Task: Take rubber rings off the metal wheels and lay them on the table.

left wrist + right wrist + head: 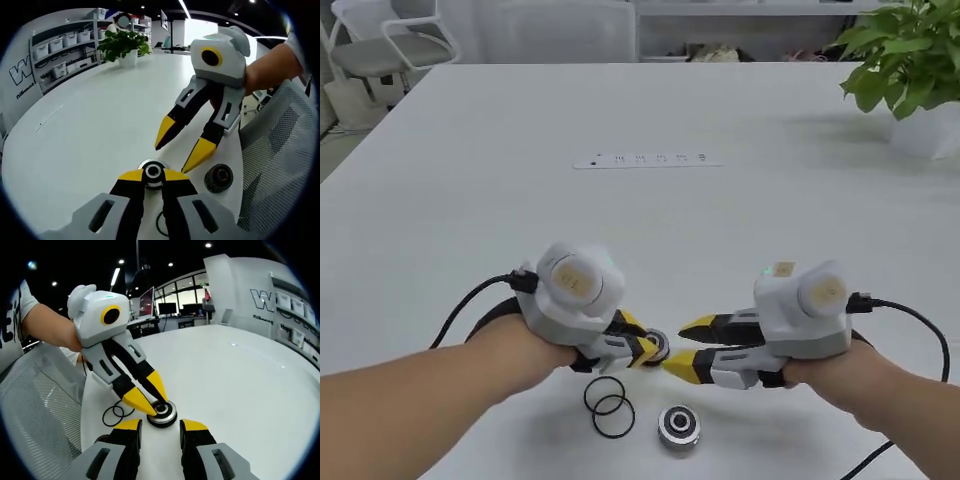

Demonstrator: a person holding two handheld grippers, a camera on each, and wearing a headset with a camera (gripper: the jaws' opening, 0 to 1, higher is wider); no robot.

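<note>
Status: task partly complete.

1. Done. Two black rings (609,404) lie flat on the white worktop (640,220), overlapping one another, just in front of the person and directly below the two grippers in the head view. Both are free of any wheel.

2. Loose wheel (678,425). It lies flat on the worktop just beside the rings, on their right, apart from both grippers. Its rim reads as bright metal in the head view and darker in the left gripper view. Whether a ring remains on it cannot be told.

3. Held wheel (164,415). The left gripper (152,176) has its jaws closed narrow on this wheel, gripping it at the hub, at or just above the worktop. A dark band shows around its edge in the right gripper view. This is probably a ring not yet removed, so this wheel is judged to be the one in work.

4. Right gripper (171,158). Its jaws stand wide and hold nothing. The yellow tips point at the held wheel from the opposite side, very near it. Contact cannot be confirmed.

5. Left to do, as a judgement: pull the band off the held wheel, lay it beside the other rings, then check the loose wheel for any ring left on it.
</note>
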